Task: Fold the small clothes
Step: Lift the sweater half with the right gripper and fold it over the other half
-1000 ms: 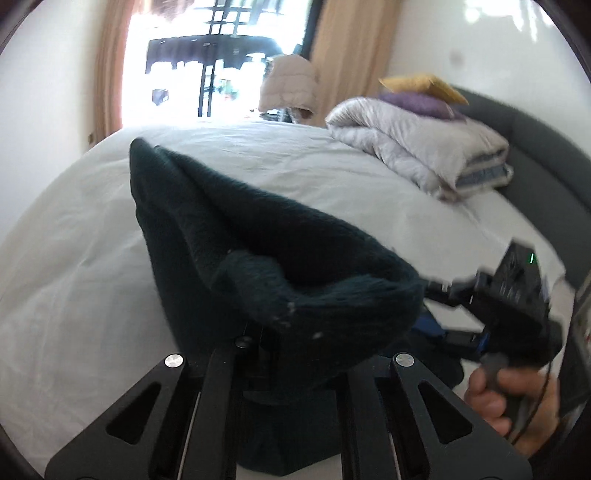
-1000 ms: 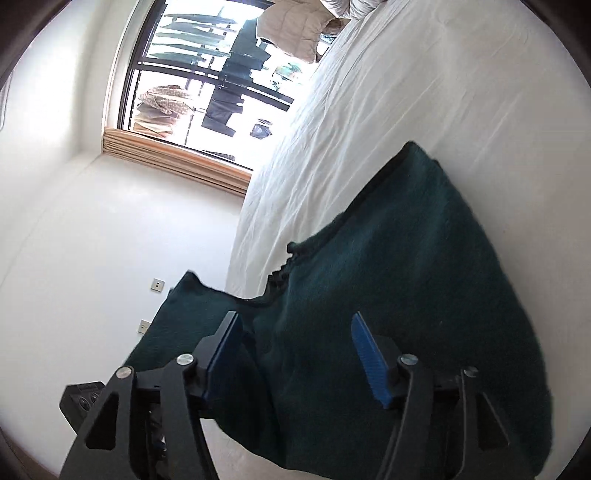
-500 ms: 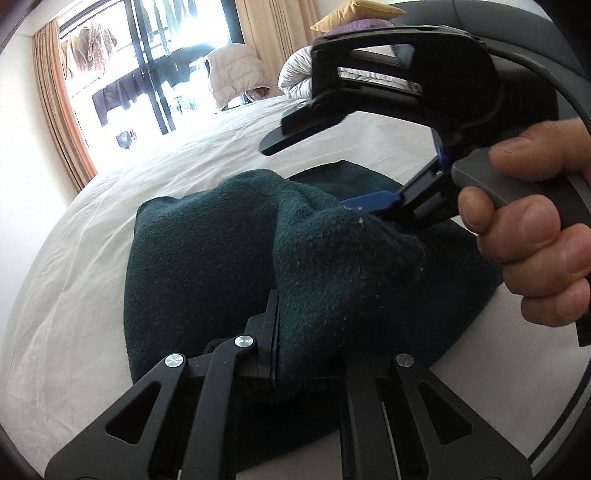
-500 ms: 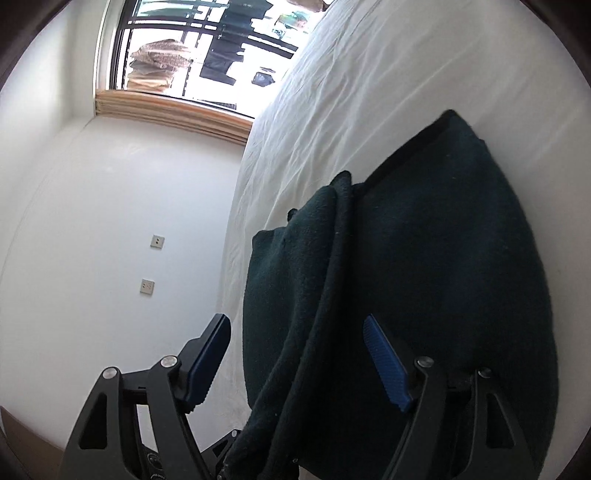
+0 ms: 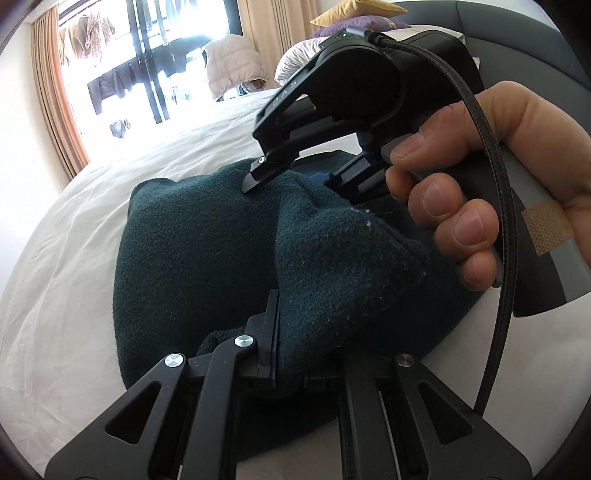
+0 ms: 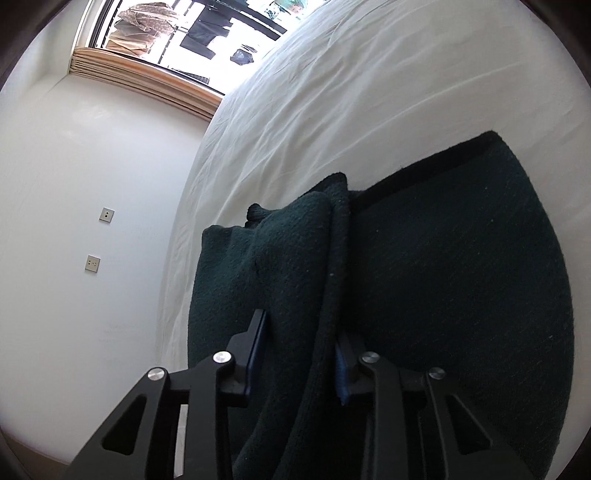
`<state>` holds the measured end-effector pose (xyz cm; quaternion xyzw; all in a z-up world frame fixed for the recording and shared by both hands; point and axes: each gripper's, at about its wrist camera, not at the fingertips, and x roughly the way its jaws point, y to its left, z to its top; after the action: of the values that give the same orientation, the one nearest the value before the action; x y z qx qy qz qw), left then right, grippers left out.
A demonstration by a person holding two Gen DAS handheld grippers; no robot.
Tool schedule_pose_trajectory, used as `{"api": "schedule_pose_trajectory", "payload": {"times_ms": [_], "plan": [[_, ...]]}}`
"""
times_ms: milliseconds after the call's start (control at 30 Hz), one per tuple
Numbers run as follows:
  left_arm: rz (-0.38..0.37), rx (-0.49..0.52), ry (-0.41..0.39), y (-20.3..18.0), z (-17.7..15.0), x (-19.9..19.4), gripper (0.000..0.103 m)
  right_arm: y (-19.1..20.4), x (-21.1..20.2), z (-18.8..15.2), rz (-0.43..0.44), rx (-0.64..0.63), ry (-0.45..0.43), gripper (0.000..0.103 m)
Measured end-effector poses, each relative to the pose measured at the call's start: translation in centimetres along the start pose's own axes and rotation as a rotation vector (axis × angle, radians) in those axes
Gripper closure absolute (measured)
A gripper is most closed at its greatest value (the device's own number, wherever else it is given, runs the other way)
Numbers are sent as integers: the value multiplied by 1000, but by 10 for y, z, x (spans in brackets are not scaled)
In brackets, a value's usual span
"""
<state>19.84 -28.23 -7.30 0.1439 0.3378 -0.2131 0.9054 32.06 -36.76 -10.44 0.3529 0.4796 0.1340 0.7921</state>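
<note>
A dark green knitted garment (image 5: 207, 258) lies on the white sheet of a bed (image 5: 74, 236), partly doubled over, one raised fold running up its middle. Its black-trimmed far edge (image 6: 443, 158) lies flat on the sheet, with bare sheet beyond it toward the window (image 5: 147, 70) and to the garment's left, up to the bed's edge beside a white wall (image 6: 74, 184). A folded quilt and two pillows (image 5: 354, 18) sit far off by the grey headboard.

The left tongs (image 5: 275, 354) are closed tight on the near end of the raised fold. The right tongs (image 6: 299, 354) are closing, with the thick fold between their blue pads; the pads appear to press the cloth on both sides. In the left view a hand (image 5: 491, 184) grips the right tool's handle, a cable (image 5: 495, 206) trailing past it and a plaster on the hand.

No containers are in sight. Raised letters on the right tool's arm are too small to read surely.
</note>
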Motion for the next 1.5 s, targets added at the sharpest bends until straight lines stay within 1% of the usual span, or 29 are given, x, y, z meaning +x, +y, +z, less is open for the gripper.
{"api": "schedule_pose_trajectory", "payload": {"times_ms": [67, 200, 400, 567, 667, 833, 1100, 1133, 1167, 1300, 1400, 1500], "plan": [[-2, -2, 3, 0, 0, -1, 96, -3, -4, 0, -6, -2, -11, 82], [-5, -4, 12, 3, 0, 2, 96, 6, -8, -2, -39, -50, -27, 88], [-10, -11, 17, 9, 3, 9, 96, 20, -18, -3, -64, -95, -64, 90], [-28, -8, 1, 3, 11, 2, 96, 16, -36, -2, -70, -115, -87, 90], [-43, 11, -11, -4, 16, 2, 96, 11, -47, 0, -76, -110, -106, 90], [-72, 53, -24, -22, 23, 4, 96, -8, -66, 2, -89, -92, -134, 90], [-103, 101, -21, -38, 27, 12, 96, -28, -82, 2, -102, -66, -170, 91], [-105, 104, -19, -39, 27, 14, 96, -31, -83, 3, -99, -59, -173, 91], [-107, 105, -19, -31, 35, 21, 96, -32, -83, 4, -100, -55, -176, 91], [-115, 117, -14, -32, 38, 27, 96, -42, -84, 4, -112, -45, -183, 91], [-119, 120, -11, -29, 33, 27, 96, -50, -83, -1, -117, -30, -184, 91], [-113, 121, 19, -26, 32, 32, 95, -59, -80, -5, -114, -14, -176, 91]]}}
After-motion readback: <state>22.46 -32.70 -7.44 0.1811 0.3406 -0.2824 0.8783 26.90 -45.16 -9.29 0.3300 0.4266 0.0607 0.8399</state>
